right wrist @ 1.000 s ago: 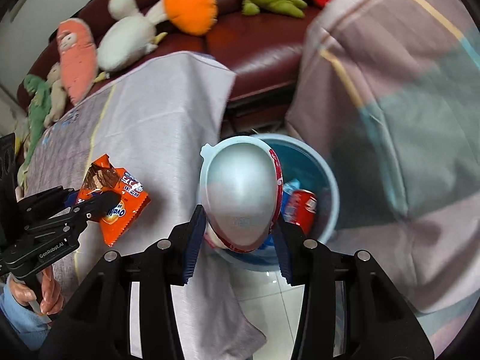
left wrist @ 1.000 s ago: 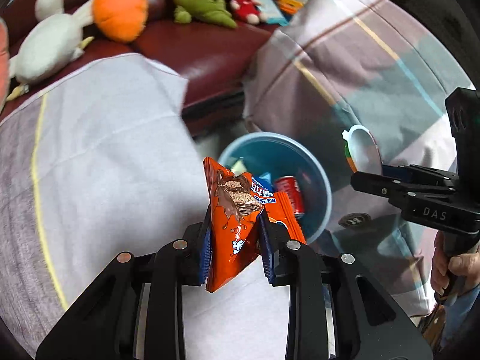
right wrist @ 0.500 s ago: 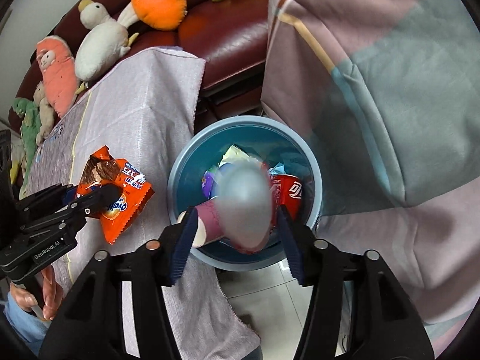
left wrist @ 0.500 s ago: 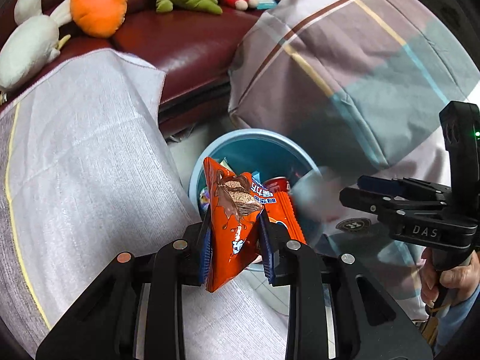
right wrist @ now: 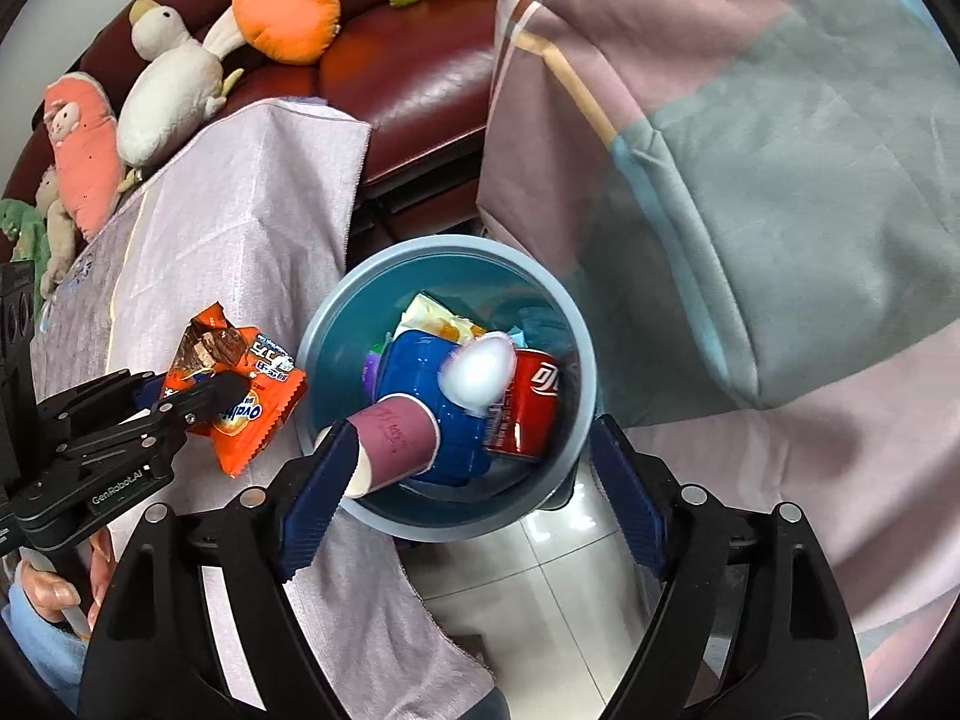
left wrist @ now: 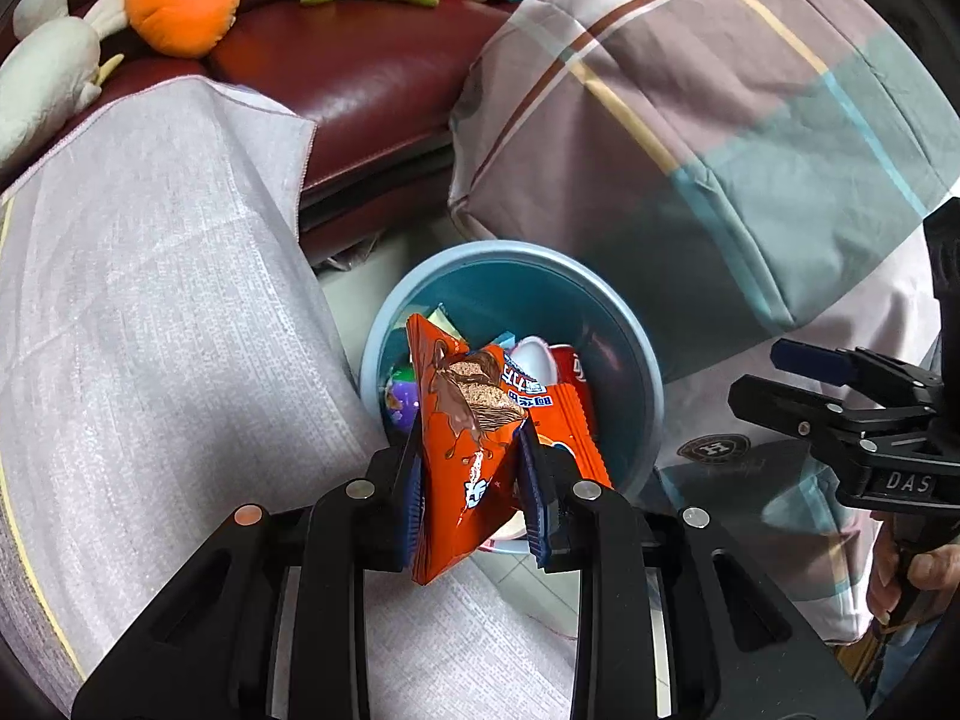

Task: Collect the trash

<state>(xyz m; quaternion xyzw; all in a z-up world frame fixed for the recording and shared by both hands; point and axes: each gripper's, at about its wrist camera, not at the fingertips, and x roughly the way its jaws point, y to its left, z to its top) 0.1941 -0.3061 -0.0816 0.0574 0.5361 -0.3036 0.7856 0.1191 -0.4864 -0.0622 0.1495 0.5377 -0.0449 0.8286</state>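
Observation:
My left gripper (left wrist: 474, 498) is shut on an orange snack wrapper (left wrist: 465, 450) and holds it over the near rim of the blue trash bin (left wrist: 651, 378). From the right wrist view, the same wrapper (right wrist: 240, 384) hangs left of the bin (right wrist: 447, 252). My right gripper (right wrist: 468, 492) hovers above the bin, its jaws opening wide with nothing between them. A white egg-shaped cup (right wrist: 477, 369) lies in the bin on a blue tub (right wrist: 414, 378), beside a red soda can (right wrist: 531, 402) and a maroon paper cup (right wrist: 393, 438).
A grey cloth-covered table (left wrist: 150, 300) lies left of the bin. A plaid quilt (left wrist: 690, 120) rises on the right. Behind is a dark red sofa (left wrist: 360, 60) with plush toys, among them an orange carrot (right wrist: 282, 6) and a white duck (right wrist: 171, 96). White floor tiles (right wrist: 540, 600) show below the bin.
The right gripper let go of the white egg-shaped cup, which fell into the bin, and its jaws spread apart. Both grippers came closer to the bin; the left still holds the wrapper.

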